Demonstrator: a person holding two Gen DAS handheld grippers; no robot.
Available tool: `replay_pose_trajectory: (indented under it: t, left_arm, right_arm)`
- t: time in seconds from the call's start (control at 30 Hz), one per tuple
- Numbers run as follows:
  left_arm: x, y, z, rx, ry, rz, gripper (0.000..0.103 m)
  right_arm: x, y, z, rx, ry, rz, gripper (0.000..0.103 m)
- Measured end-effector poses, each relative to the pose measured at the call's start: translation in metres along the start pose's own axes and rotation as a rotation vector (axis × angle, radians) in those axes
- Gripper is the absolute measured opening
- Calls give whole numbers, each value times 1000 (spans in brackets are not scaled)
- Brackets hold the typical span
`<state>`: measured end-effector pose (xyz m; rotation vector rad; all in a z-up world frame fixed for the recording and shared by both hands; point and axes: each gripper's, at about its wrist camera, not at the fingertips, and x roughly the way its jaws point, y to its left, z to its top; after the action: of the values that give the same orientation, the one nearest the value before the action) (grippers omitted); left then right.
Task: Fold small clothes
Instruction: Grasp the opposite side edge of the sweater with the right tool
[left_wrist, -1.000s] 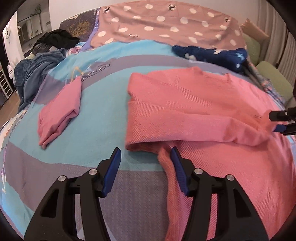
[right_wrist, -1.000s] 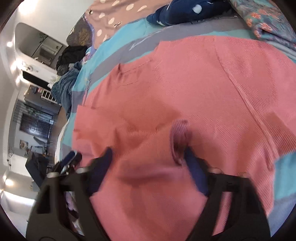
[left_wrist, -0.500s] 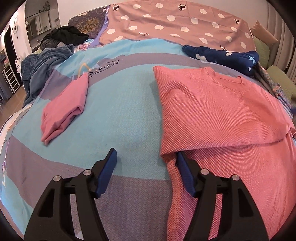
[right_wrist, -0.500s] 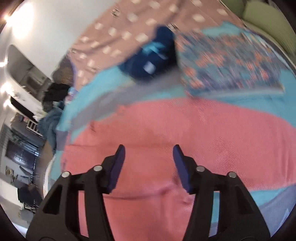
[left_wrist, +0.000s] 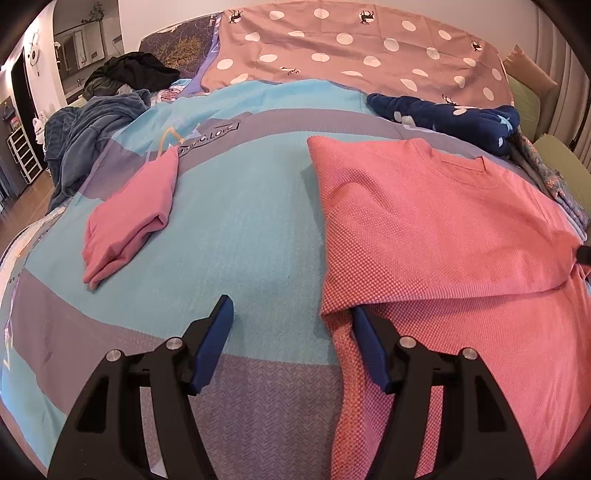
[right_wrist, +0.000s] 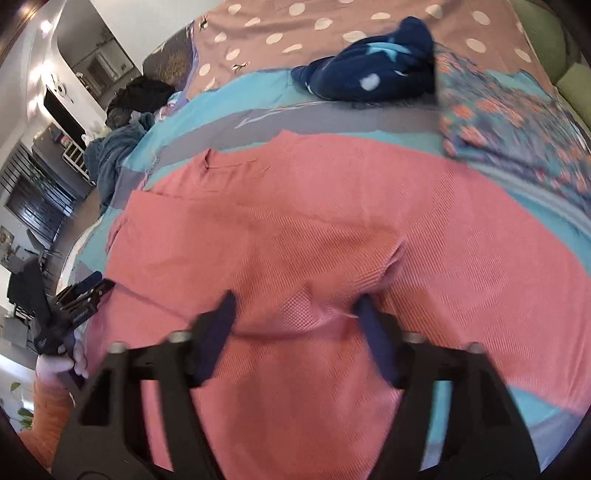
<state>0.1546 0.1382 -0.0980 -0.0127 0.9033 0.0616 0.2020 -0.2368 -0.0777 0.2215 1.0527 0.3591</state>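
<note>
A coral-pink knit sweater (left_wrist: 443, 229) lies flat on the bed, its left side folded over onto the body; it fills the right wrist view (right_wrist: 295, 229). My left gripper (left_wrist: 291, 317) is open and empty at the sweater's lower left fold edge, its right finger just under the folded flap. My right gripper (right_wrist: 295, 314) is open and empty low over the middle of the sweater, where the cloth is bunched between the fingers. The left gripper also shows at the left edge of the right wrist view (right_wrist: 85, 291).
A folded pink garment (left_wrist: 133, 214) lies on the blue and grey bedsheet (left_wrist: 240, 221) to the left. A navy star-print cloth (left_wrist: 450, 114) and a floral cloth (right_wrist: 517, 129) lie beyond the sweater. Dark blue and black clothes (left_wrist: 96, 122) are piled at far left.
The right gripper let go of the sleeve cuff and drew back over the sweater's middle. The sleeve now lies folded across the body. The left gripper shifted left along the fold edge.
</note>
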Motion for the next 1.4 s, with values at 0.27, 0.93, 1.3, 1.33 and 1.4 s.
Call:
replay_pose_trajectory:
  t: [0.27, 0.93, 1.3, 1.33, 1.4]
  left_arm:
    - [0, 2, -1, -21, 2, -8, 66]
    - [0, 6, 10, -60, -4, 74, 67]
    - [-6, 10, -2, -65, 1, 53, 67]
    - [-6, 9, -2, -63, 0, 55, 67]
    - [-9, 8, -2, -63, -2, 57, 67]
  right_arm:
    - [-35, -33, 34, 197, -151, 90, 51]
    - [-23, -39, 31, 360, -52, 238, 25]
    - [-9, -91, -10, 515, 138, 146, 36]
    - [-9, -91, -9, 498, 138, 151, 40]
    - [-4, -89, -3, 471, 136, 166, 56]
